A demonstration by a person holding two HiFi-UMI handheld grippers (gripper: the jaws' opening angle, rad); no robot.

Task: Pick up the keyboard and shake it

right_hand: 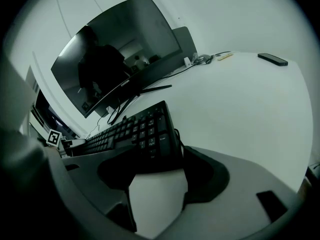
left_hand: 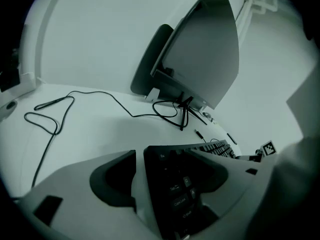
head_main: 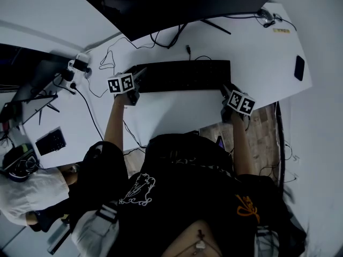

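Fingers (left_hand: 112,181) apart around keyboard (head_main: 185,75) ends

Dim, cool cast; fisheye bending, black corners in gripper views; keyboard (head_main: 185,75) nearly black.

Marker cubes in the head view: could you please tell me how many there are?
2. One cube sits on the left gripper at the keyboard's left end; the other sits on the right gripper at its right end. None looks hidden.
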